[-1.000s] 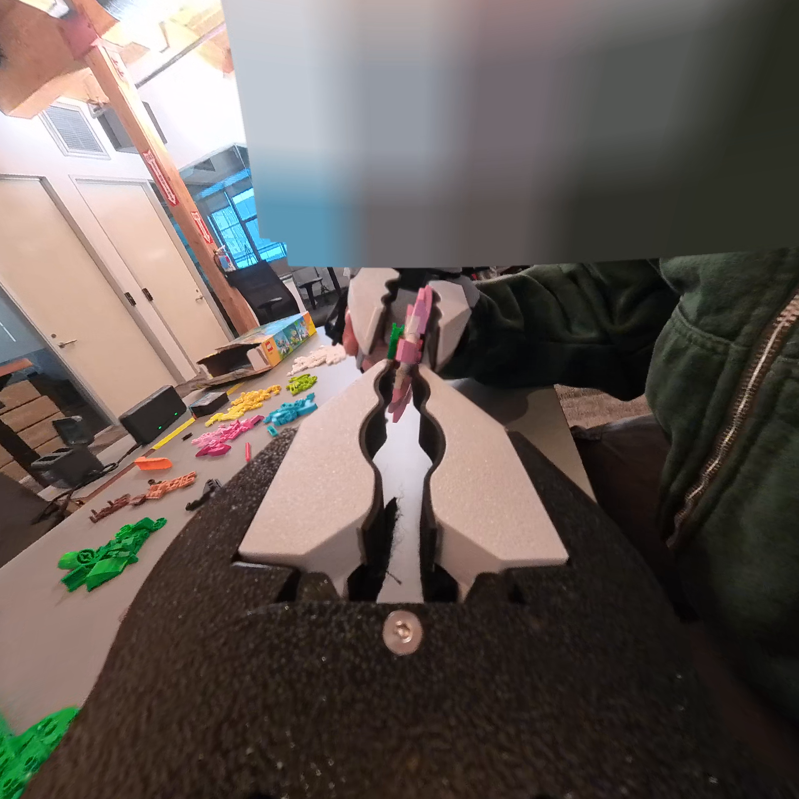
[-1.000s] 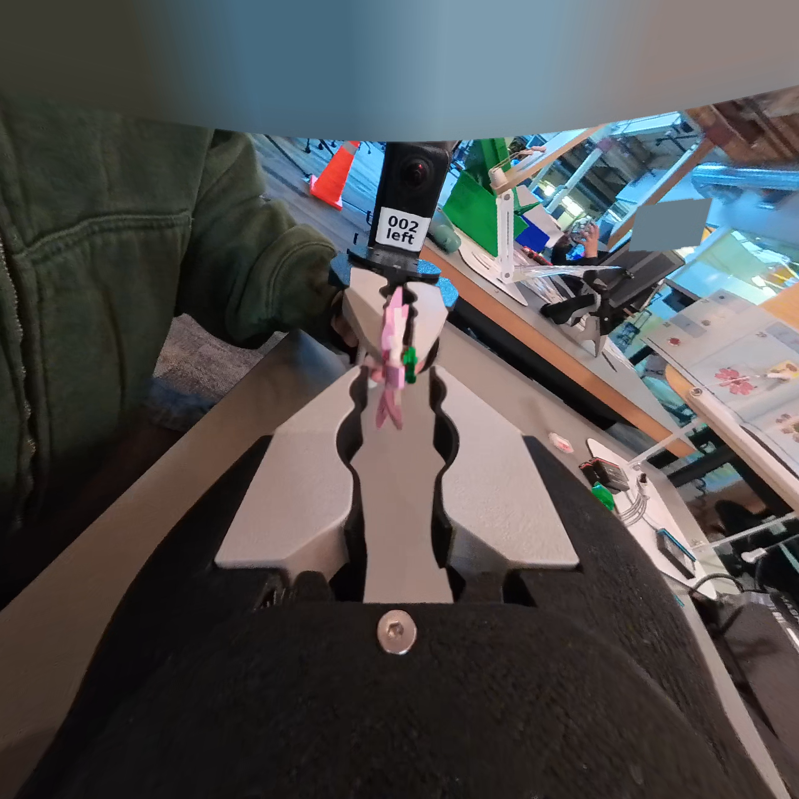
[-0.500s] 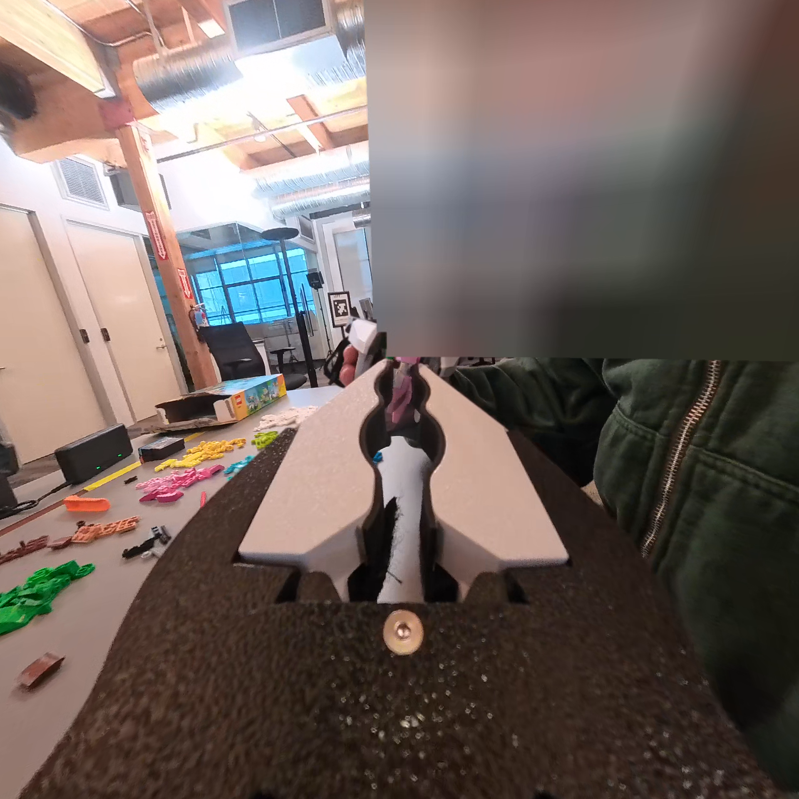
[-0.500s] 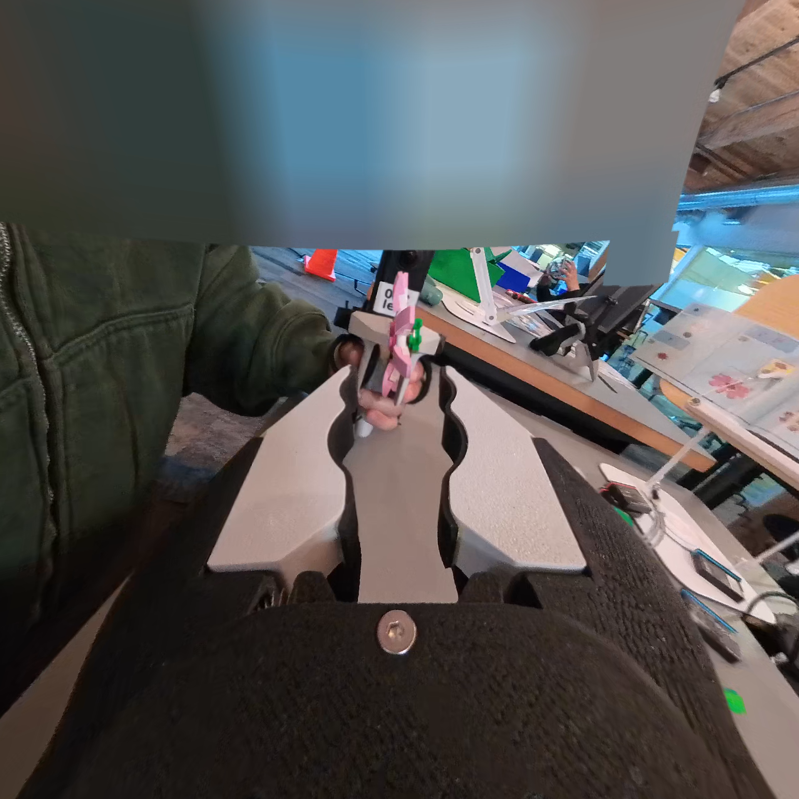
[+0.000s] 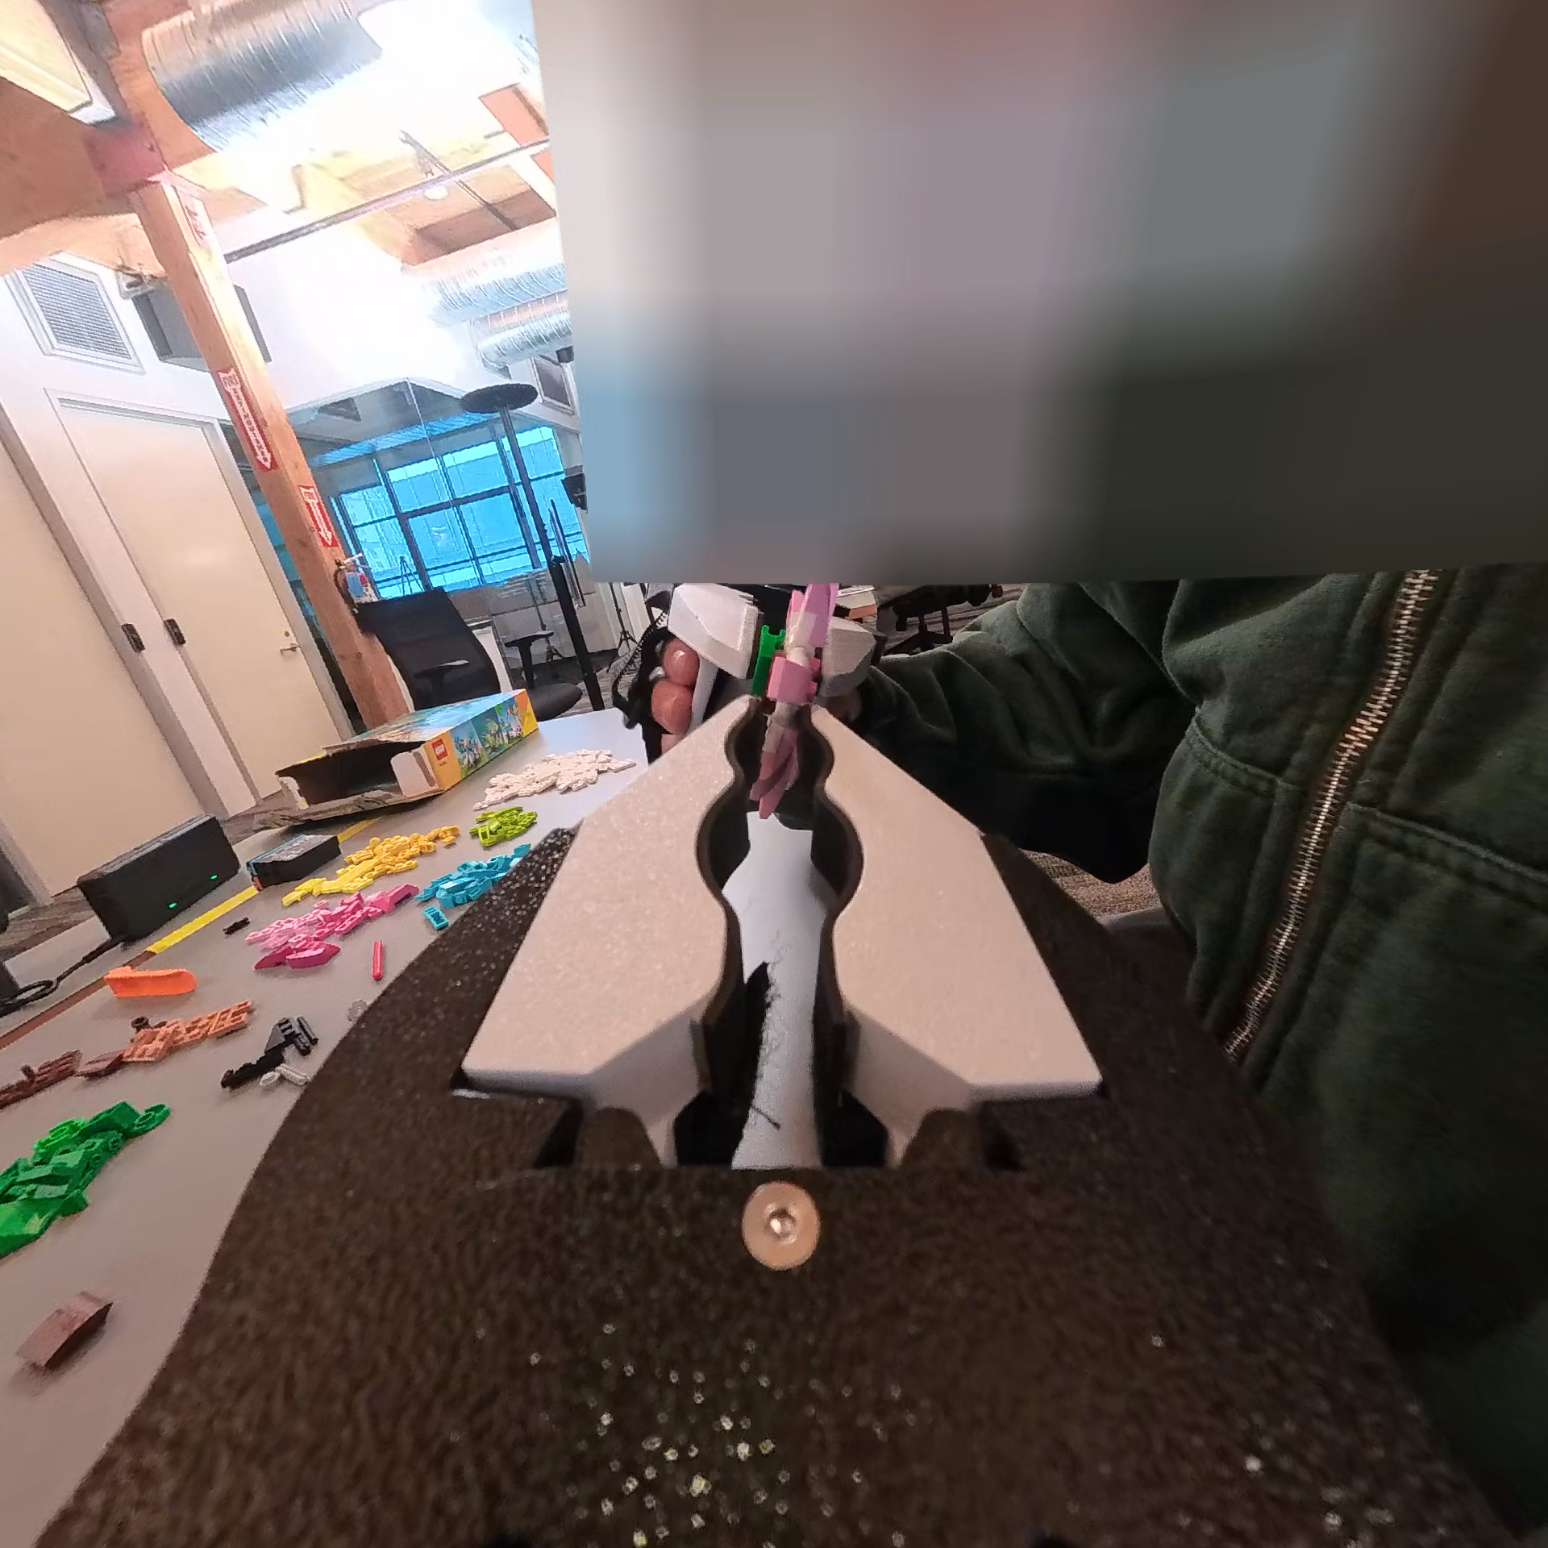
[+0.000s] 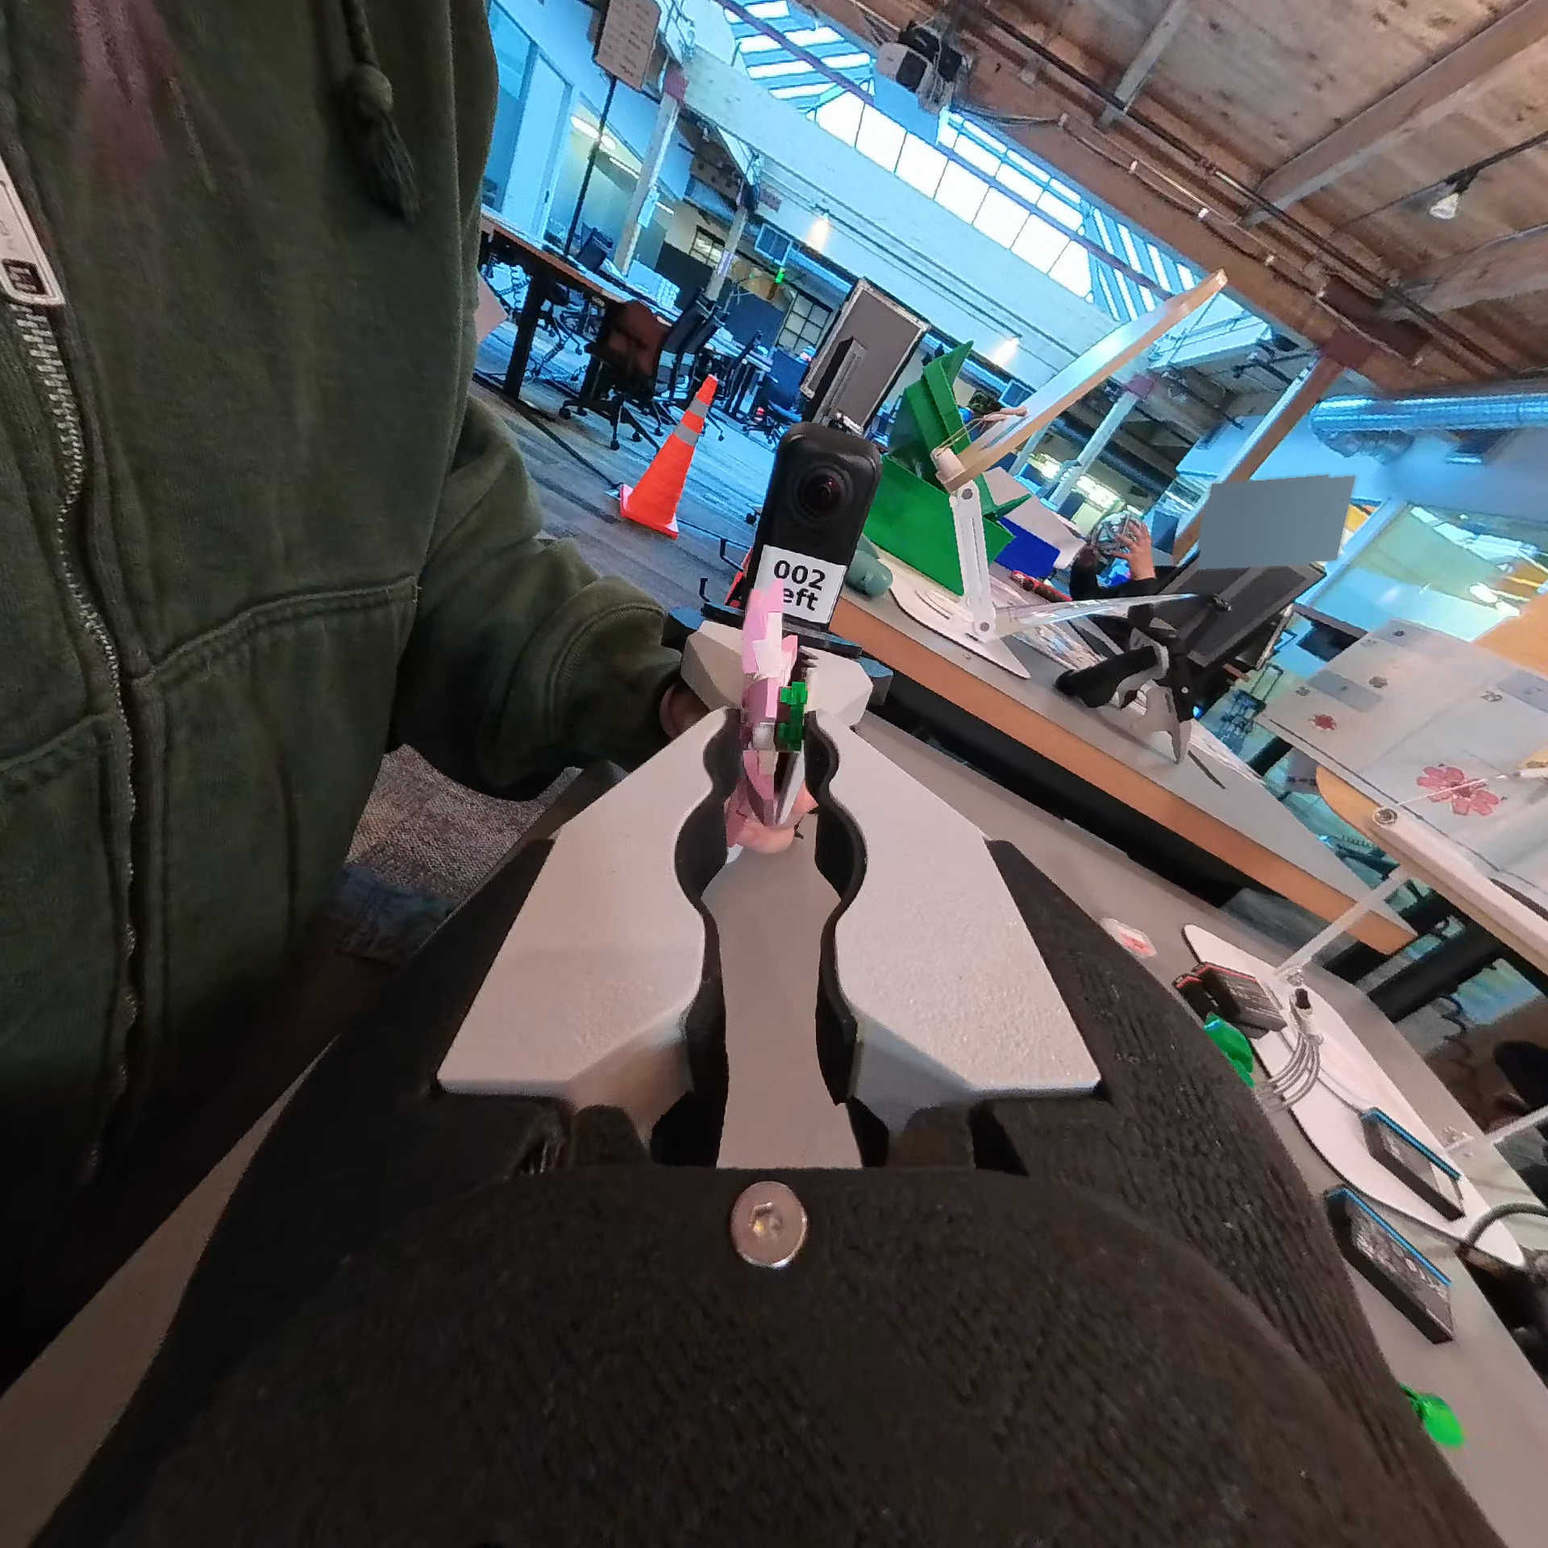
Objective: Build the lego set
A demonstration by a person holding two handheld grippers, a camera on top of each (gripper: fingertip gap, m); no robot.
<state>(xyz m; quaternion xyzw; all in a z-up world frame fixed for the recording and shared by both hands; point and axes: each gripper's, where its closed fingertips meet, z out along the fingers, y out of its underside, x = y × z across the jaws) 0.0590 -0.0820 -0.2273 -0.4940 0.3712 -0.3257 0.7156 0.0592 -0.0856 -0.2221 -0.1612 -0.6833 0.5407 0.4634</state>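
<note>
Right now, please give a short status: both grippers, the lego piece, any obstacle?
Left gripper shut on the pink flower assembly. Right gripper shut on it too, tip to tip above the table. Nothing between them.

pink lego assembly (image 5: 792,695) | small green piece on its side | upright, held above table, between fingertips
</note>
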